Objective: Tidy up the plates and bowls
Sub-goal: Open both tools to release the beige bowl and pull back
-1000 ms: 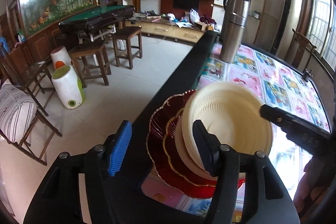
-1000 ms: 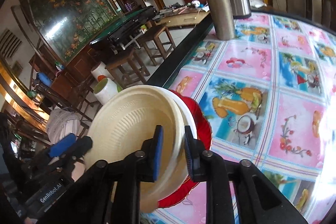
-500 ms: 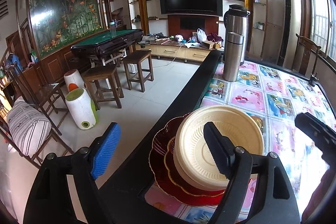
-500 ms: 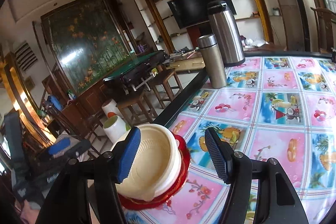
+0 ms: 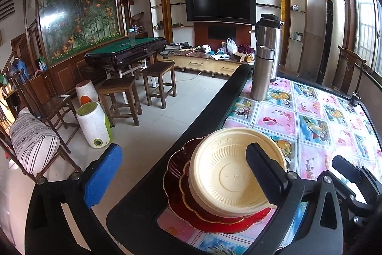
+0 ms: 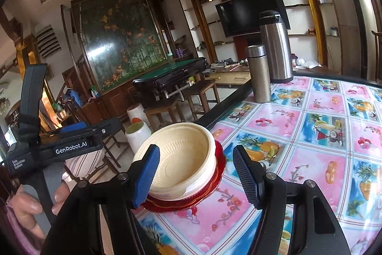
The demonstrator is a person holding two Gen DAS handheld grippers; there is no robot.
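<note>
Resting on red plates (image 5: pixel 191 214), the cream bowls (image 6: pixel 181 159) sit free between spread right tongs (image 6: pixel 198 176).

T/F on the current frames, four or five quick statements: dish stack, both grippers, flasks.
1. The cream bowls sit on the red plates. True.
2. The right gripper is clamped on the bowl rim. False: its jaws stand open, clear of the bowls.
3. The left gripper is open and holds nothing. True.
4. The small steel flask lies on its side. False: it stands upright in front of the tall thermos.
5. The stack sits mid-table. False: it is by the table's dark edge.
</note>
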